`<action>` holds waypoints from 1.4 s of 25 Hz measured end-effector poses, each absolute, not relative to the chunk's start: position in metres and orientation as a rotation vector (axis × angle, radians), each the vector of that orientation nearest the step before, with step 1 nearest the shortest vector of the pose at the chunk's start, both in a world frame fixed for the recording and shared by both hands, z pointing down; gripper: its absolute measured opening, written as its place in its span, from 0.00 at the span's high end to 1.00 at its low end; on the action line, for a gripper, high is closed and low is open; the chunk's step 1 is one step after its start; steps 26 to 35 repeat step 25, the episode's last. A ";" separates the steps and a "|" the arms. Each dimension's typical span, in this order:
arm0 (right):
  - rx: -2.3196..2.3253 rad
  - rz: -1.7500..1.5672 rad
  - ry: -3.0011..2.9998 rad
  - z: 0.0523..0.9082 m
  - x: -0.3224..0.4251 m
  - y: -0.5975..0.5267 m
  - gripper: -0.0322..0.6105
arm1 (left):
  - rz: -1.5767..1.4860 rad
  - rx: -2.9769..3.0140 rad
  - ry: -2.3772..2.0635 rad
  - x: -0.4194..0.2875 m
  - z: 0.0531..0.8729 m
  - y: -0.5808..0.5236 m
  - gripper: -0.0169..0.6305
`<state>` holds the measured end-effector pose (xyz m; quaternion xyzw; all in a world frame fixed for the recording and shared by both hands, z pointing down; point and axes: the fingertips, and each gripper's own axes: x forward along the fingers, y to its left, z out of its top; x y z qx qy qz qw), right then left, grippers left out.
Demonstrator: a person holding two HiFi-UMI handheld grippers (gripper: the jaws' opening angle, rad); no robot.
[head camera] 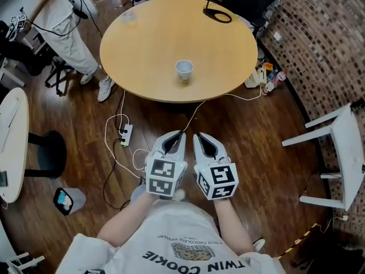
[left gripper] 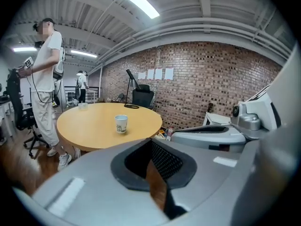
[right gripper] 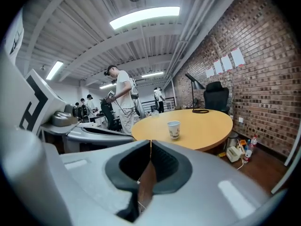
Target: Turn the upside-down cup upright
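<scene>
Cup [head camera: 184, 71] stands on the round table [head camera: 142, 44], and I think its open end is up, so my job looks done. My left gripper [head camera: 178, 137] is shut and holds nothing. My right gripper [head camera: 199, 138] is shut and empty too. Both are well apart from the table. I should move them gently so nothing bumps the cup. The picture on the cup is too small to make out.

Ahead of you, a round tan table [head camera: 142, 50] on dark plank floor [head camera: 251, 136]. Brick wall [head camera: 319, 33] to your right, a white chair [head camera: 342, 153] near it. Cables and a power strip [head camera: 126, 135] lie below the table's edge. Strip lights [right gripper: 143, 17] on a ribbed white ceiling [right gripper: 94, 46].
</scene>
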<state>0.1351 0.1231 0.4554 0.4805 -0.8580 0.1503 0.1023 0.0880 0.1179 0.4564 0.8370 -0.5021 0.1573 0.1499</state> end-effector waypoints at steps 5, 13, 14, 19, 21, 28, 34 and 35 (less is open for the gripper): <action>1.414 0.461 -2.527 0.456 0.135 0.146 0.95 | 0.468 2.399 -1.449 0.090 0.456 0.145 0.96; 1.403 0.502 -2.517 0.454 0.104 0.173 0.95 | 0.484 2.385 -1.443 0.062 0.452 0.180 0.96; 1.401 0.509 -2.515 0.454 0.099 0.177 0.95 | 0.485 2.383 -1.440 0.058 0.452 0.183 0.96; 1.414 0.500 -2.510 0.448 0.074 0.189 0.95 | 0.475 2.388 -1.424 0.034 0.446 0.195 0.96; 1.425 0.501 -2.503 0.447 0.066 0.194 0.95 | 0.473 2.391 -1.418 0.025 0.444 0.199 0.96; 1.437 0.511 -2.490 0.446 0.048 0.207 0.95 | 0.472 2.391 -1.408 0.007 0.443 0.210 0.96; 1.437 0.511 -2.490 0.446 0.048 0.207 0.95 | 0.472 2.391 -1.408 0.007 0.443 0.210 0.96; 1.437 0.511 -2.490 0.446 0.048 0.207 0.95 | 0.472 2.391 -1.408 0.007 0.443 0.210 0.96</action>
